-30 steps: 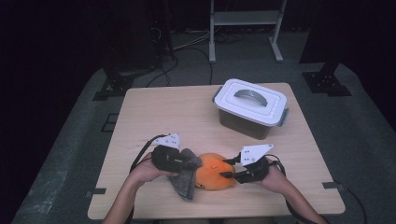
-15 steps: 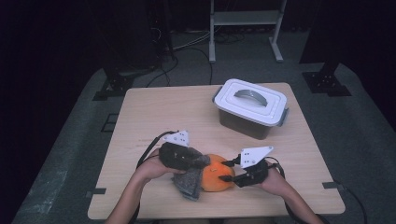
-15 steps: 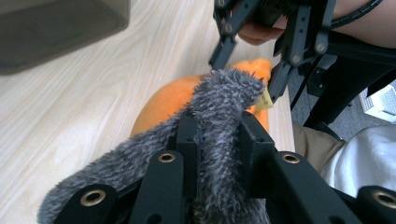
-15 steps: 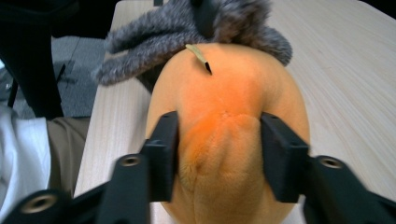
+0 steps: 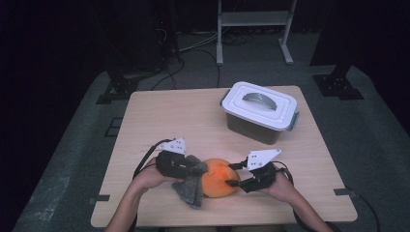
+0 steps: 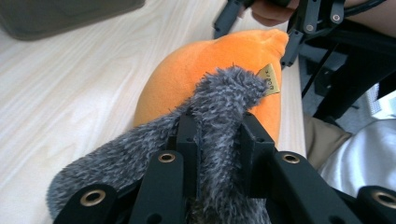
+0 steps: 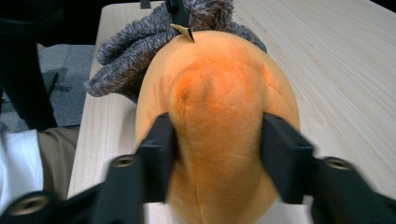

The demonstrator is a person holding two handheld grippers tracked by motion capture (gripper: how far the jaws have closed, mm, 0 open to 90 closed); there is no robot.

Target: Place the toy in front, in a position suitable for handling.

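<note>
Two grippers: both work at one soft bundle near the table's (image 5: 159, 111) front edge, about midway along it.
Orange plush: a rounded orange plush toy (image 5: 220, 177) lies on the wood close to the front edge, between the two grippers; a small gold tag (image 6: 269, 79) sticks out of its seam.
Grey fabric: a shaggy grey cloth (image 5: 190, 186) is draped against the toy's left side, touching it, with its lower end trailing toward the front edge.
Left gripper: the left gripper (image 5: 197, 168) is clenched on a fold of the grey cloth; in its own view the fur is bunched tight between the two black jaws, right over the orange toy.
Right gripper: the right gripper (image 5: 232, 175) straddles a narrow bulge of the orange toy; its jaws have just been closing, and in its own view each pad (image 7: 161, 140) sits against the plush flank, grasping it.
Hands: forearms come in over the front edge, one behind each gripper.
Box: a white lidded container (image 5: 259, 111) with a grey handle stands toward the far right corner, well apart from the bundle.
</note>
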